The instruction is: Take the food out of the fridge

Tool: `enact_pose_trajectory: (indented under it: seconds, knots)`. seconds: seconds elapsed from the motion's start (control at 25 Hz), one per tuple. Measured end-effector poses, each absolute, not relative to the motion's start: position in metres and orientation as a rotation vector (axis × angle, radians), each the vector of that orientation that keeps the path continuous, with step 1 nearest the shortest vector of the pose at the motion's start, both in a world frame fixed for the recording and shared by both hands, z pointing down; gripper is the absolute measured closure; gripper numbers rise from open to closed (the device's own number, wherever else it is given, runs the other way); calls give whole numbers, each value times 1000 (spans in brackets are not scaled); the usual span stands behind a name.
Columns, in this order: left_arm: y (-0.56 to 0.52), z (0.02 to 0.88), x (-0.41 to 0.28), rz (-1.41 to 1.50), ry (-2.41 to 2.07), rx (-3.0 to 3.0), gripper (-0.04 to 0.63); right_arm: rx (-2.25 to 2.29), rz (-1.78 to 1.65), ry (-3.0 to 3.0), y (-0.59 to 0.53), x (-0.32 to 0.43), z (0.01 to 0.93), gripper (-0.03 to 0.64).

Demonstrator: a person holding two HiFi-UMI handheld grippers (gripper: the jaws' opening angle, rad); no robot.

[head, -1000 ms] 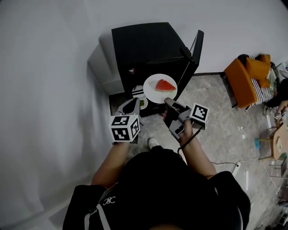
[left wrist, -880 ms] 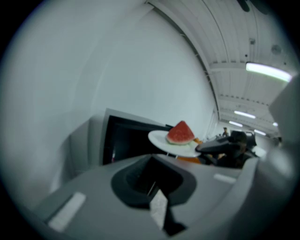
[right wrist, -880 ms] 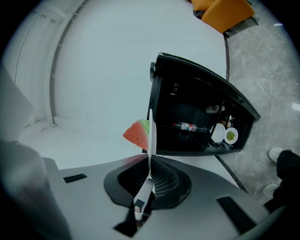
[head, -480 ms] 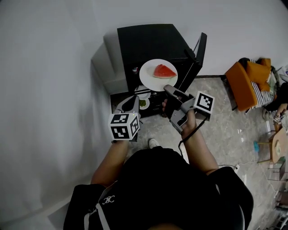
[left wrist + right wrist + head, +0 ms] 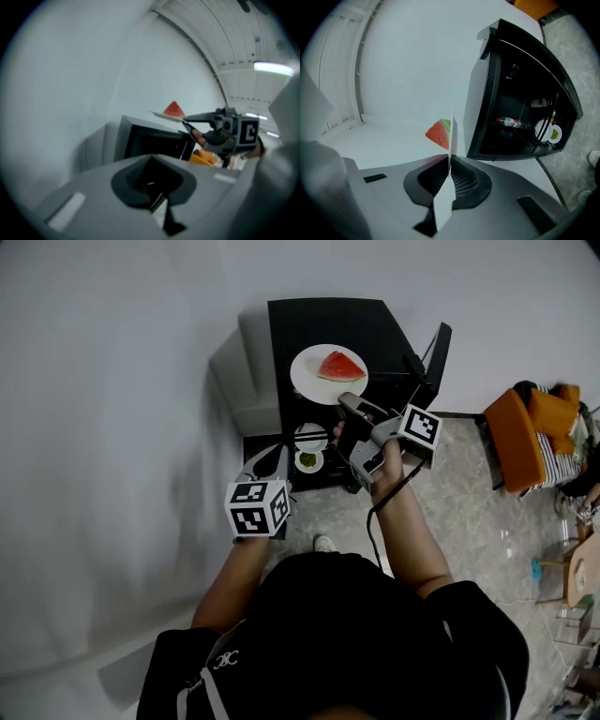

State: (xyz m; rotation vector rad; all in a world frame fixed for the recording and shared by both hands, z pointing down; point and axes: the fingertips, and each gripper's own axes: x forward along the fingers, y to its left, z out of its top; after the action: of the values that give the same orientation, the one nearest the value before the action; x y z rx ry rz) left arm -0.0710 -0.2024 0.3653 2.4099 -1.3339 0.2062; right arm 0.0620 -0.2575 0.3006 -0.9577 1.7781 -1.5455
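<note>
white plate [image 5: 309, 381] with a watermelon slice [image 5: 341, 366], held above the open black fridge [image 5: 375, 320]
head view: the right gripper [image 5: 345, 401] pinches the plate rim; the left gripper [image 5: 277, 457] hangs lower, before the fridge opening. left gripper view: its fingers are closed together, with nothing between them. right gripper view: the plate stands edge-on, clamped in the jaws; a bottle [image 5: 511, 123] and a small dish of green food [image 5: 554, 133] sit inside the fridge.
</note>
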Motion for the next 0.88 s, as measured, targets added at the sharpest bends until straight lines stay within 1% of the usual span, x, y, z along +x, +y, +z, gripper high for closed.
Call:
enact_pose_trajectory:
  seconds: [0.36, 0.88]
  knots:
    - [-200, 366, -93, 220, -1429, 2354, 597, -946, -1599, 1746, -303, 44, 314, 605]
    - [-198, 375, -118, 249, -1528, 2271, 597, -929, -1681, 1727, -335, 19, 342, 604]
